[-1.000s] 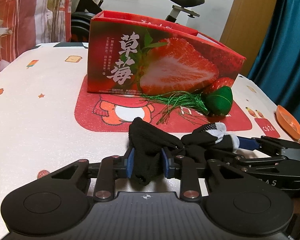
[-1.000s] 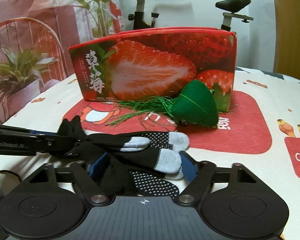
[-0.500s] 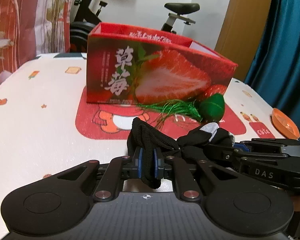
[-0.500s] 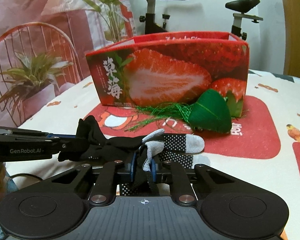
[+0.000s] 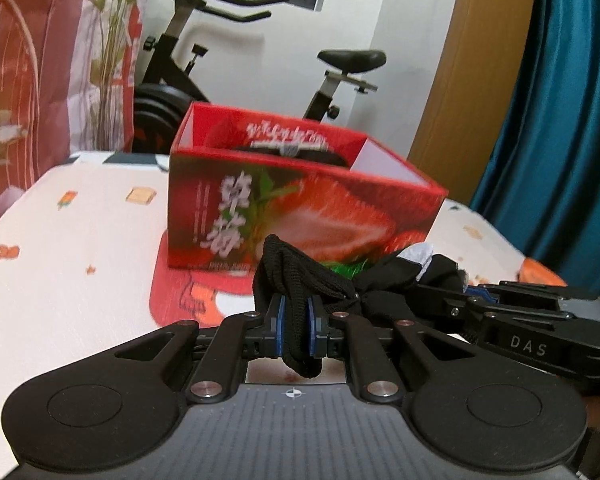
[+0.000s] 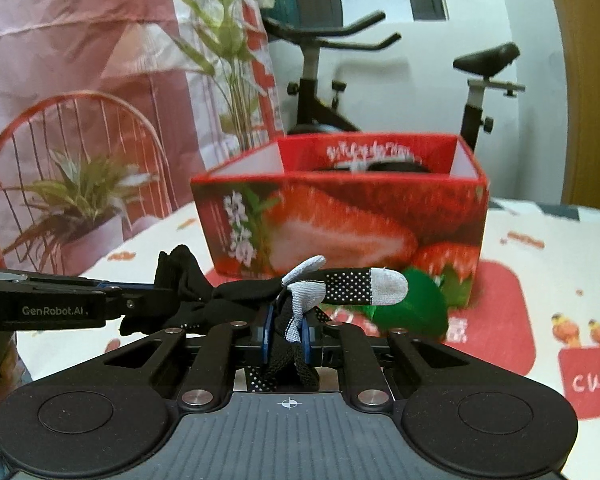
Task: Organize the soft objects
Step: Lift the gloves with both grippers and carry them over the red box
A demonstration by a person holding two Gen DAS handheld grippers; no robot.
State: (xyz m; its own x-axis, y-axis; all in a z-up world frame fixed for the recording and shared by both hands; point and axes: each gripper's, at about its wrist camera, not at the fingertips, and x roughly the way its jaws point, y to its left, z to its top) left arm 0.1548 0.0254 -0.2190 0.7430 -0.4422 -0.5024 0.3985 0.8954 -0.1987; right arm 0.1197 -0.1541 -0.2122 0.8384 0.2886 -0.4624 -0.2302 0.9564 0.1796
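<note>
A black glove (image 5: pixel 300 280) with grey fingertips and white grip dots (image 6: pixel 348 286) hangs between both grippers, lifted above the table. My left gripper (image 5: pixel 295 322) is shut on its cuff end. My right gripper (image 6: pixel 286 334) is shut on its finger end. Each gripper shows in the other's view, the right (image 5: pixel 540 328) and the left (image 6: pixel 60 308). The open red strawberry box (image 5: pixel 300 200) stands just beyond, also in the right wrist view (image 6: pixel 340 216), with something dark inside. A green soft triangular object (image 6: pixel 416 308) with green tassel threads lies at the box's front.
The table (image 5: pixel 80 248) has a white printed cloth with a red patch. An orange dish (image 5: pixel 540 272) sits at the right edge. An exercise bike (image 5: pixel 220 60), a plant (image 6: pixel 72 200) and a blue curtain stand behind the table.
Both grippers closed on the glove about a second ago and have since lifted it off the table, so the box's open top has come into view.
</note>
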